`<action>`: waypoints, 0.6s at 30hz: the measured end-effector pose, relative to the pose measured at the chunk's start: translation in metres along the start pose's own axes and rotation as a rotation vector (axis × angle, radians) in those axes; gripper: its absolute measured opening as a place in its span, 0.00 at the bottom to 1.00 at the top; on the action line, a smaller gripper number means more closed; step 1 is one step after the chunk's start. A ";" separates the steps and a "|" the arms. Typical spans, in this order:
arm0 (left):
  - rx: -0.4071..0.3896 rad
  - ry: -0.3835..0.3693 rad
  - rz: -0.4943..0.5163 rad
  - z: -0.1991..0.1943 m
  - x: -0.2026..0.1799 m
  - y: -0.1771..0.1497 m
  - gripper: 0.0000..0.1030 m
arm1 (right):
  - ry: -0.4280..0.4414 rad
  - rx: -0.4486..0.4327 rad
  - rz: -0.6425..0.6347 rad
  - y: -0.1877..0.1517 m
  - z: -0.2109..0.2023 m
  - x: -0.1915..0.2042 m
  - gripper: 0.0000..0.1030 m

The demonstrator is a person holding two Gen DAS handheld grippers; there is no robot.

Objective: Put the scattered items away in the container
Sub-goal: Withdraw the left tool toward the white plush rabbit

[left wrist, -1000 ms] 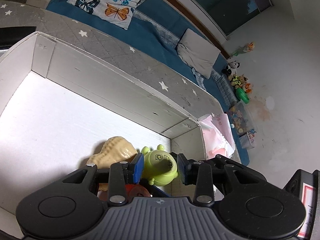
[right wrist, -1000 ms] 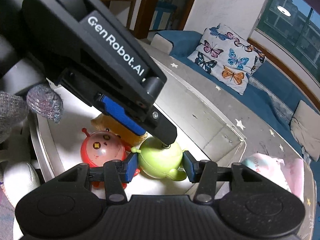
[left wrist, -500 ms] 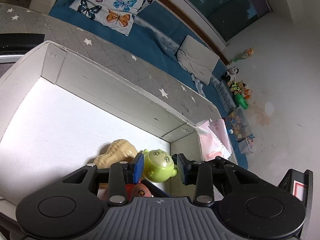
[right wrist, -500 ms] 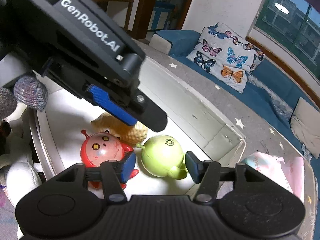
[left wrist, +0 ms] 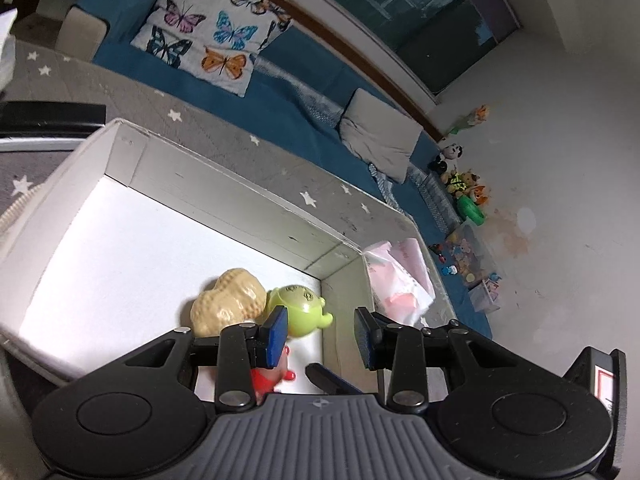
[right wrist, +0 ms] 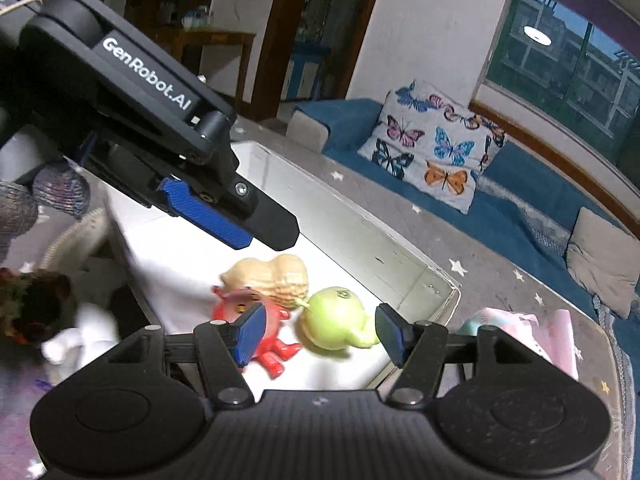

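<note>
A white cardboard box point(left wrist: 224, 196) stands on a grey star-patterned surface; it also shows in the right wrist view point(right wrist: 360, 236). Inside it, near one corner, lie a green round toy point(left wrist: 298, 308) point(right wrist: 334, 318), a tan peanut toy point(left wrist: 228, 300) point(right wrist: 272, 276) and a red round toy point(right wrist: 260, 328) point(left wrist: 270, 376). My left gripper point(left wrist: 320, 336) is open and empty above the box corner; it also shows in the right wrist view point(right wrist: 224, 220). My right gripper point(right wrist: 318, 334) is open and empty, raised over the green toy.
A pink and white packet point(left wrist: 396, 276) point(right wrist: 516, 328) lies outside the box by its corner. A dark plush and white item point(right wrist: 36, 312) sit left of the box. A blue sofa with a butterfly pillow point(left wrist: 208, 36) stands behind. Toys point(left wrist: 464, 188) lie on the floor.
Both grippers have lifted up and back from the green toy. The right jaws opened wider and released it; it now rests in the box beside the peanut.
</note>
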State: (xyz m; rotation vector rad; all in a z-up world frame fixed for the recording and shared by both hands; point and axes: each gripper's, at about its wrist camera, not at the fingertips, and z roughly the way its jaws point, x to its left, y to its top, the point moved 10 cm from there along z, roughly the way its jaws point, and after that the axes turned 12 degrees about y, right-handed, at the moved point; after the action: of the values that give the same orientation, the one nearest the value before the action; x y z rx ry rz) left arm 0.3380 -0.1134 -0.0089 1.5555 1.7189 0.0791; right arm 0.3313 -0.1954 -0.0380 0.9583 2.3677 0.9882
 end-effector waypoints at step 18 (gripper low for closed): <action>-0.065 0.045 0.093 -0.087 0.021 -0.070 0.37 | 0.089 -0.096 -0.012 -0.027 -0.058 0.104 0.60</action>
State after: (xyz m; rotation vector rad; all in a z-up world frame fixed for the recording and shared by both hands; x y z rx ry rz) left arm 0.2318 -0.0736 0.0023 1.5955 1.6616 0.2165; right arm 0.2146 -0.1605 -0.0294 0.8810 2.3705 1.1509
